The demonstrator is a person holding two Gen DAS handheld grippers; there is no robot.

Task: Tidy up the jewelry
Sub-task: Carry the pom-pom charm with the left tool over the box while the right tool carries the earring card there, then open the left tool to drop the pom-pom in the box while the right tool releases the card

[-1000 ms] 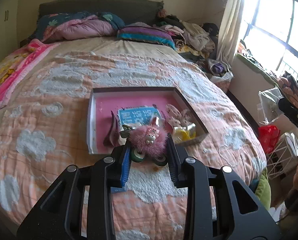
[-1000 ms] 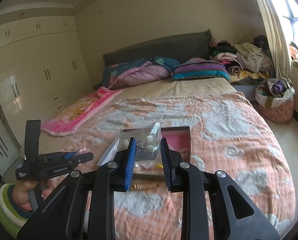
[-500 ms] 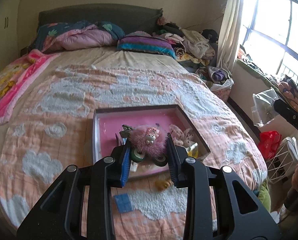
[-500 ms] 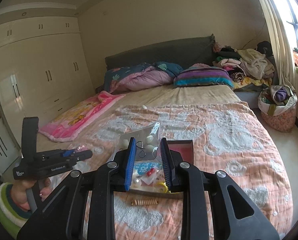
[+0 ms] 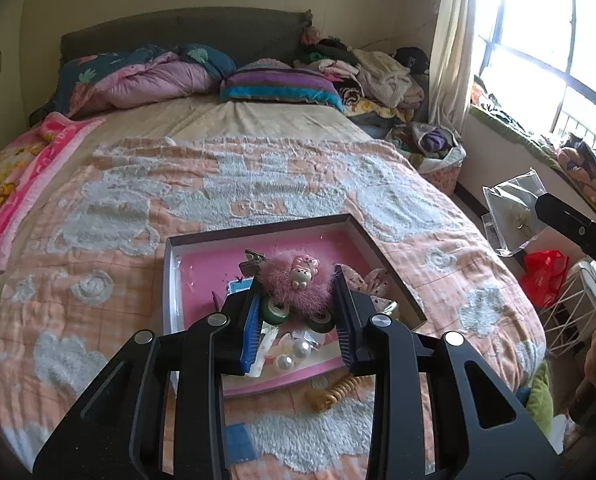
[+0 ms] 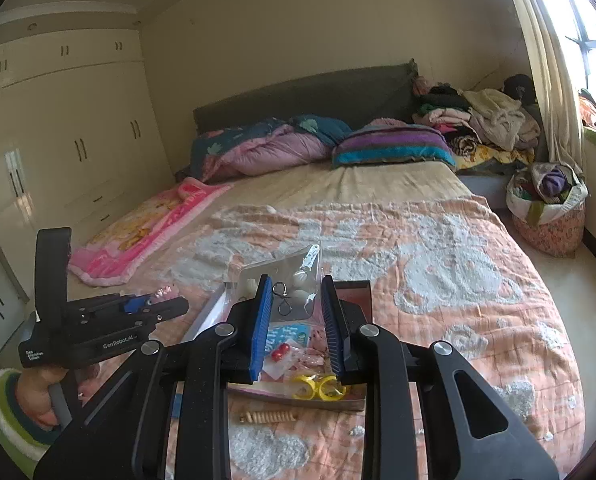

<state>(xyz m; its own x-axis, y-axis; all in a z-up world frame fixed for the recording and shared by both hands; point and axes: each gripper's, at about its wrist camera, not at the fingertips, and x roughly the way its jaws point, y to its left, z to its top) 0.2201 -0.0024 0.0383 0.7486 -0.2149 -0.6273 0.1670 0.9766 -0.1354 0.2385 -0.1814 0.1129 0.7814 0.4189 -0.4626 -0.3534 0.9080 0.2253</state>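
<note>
Left gripper [image 5: 296, 300] clamps a fluffy pink hair clip [image 5: 294, 284]; right gripper [image 6: 294, 314] clamps a clear plastic jewellery packet [image 6: 284, 280]. Both hang above the shallow pink-lined tray [image 5: 362, 236]. Pearls, yellow rings lie inside; a coiled tan hair tie [image 5: 332, 392] remains on the bedspread.

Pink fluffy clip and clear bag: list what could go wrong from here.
1. The left gripper holds the fluffy clip by soft fur; it may slip into the tray.
2. The right gripper pinches a thin clear bag; it could slide out.
3. The coil tie lies off the tray, easily overlooked.
</note>
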